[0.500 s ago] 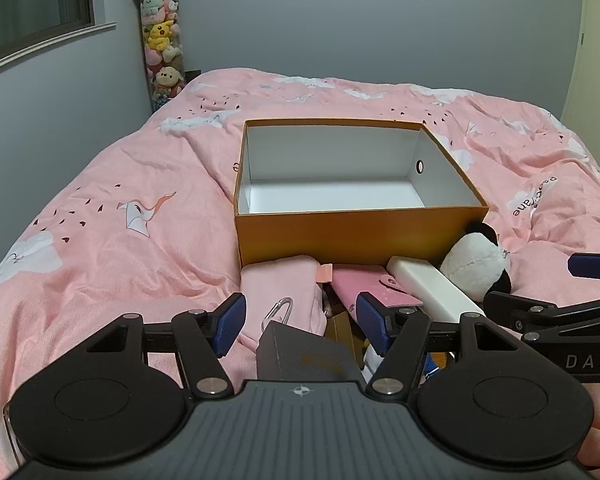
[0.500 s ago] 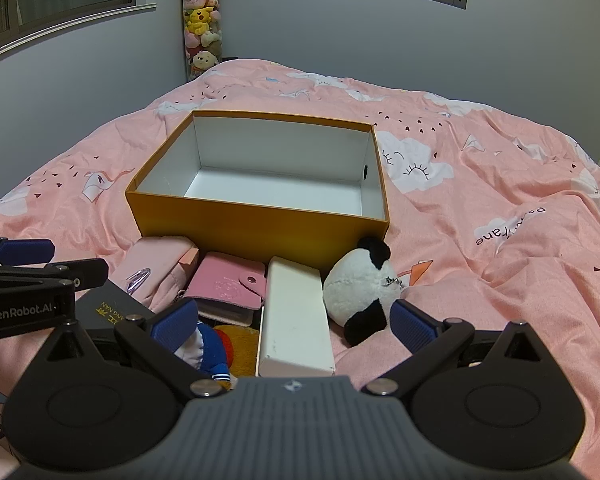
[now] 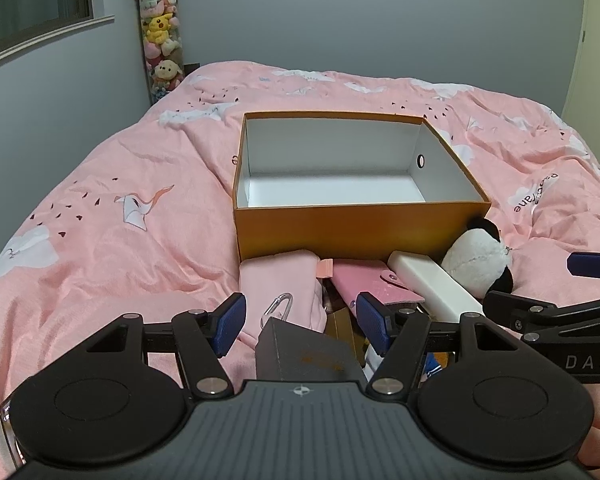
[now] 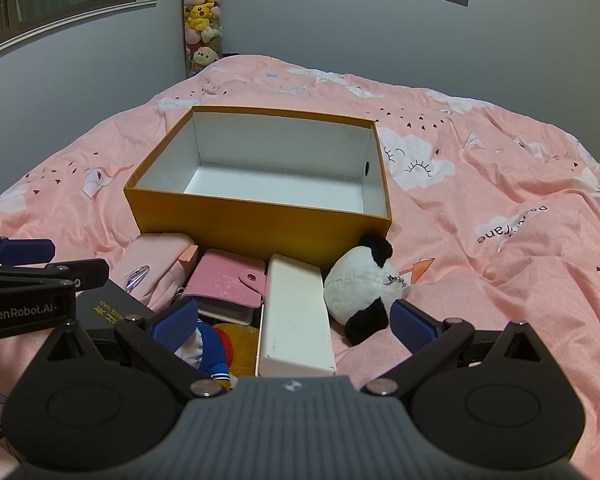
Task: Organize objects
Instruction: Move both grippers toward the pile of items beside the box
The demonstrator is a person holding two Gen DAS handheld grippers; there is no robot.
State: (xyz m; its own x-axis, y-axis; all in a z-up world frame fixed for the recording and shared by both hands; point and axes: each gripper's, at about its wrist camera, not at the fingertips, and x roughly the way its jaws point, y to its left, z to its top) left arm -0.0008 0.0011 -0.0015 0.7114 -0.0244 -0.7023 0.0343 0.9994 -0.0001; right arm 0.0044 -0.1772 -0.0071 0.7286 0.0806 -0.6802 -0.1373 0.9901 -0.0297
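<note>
Orange card on the outside and plain white within, the open box (image 4: 256,220) sits in the middle of your pink quilt (image 4: 480,200), a round hole punched in its right end wall. The quilt is soft and creased, printed with white clouds, paper cranes and small dark hearts, and a cloud on the right carries writing you see upside down, too distorted to read surely. Against the box's near wall lies your pile: a pale pink fabric pouch (image 3: 278,280) with a silver carabiner clip (image 3: 278,308), a pink leatherette wallet (image 4: 228,286) shut by a snap tab, a long white rectangular box (image 4: 296,320) with squared edges, and a fluffy black-and-white panda plush (image 4: 360,288) touching the orange box's near right corner. In front of these lie a dark matte box (image 3: 308,352) with gold lettering too small to read, and a plush toy in blue and white (image 4: 208,348) resting on something orange and fuzzy. Your left gripper (image 3: 300,320) hangs over the dark box with its ribbed blue pads apart and nothing pinched; its side reads "GenRobot.AI" in the right view. Your right gripper (image 4: 294,324) is spread wide, its pads straddling the white box without pressing on it; "DAS" shows on its arm in the left view.
</note>
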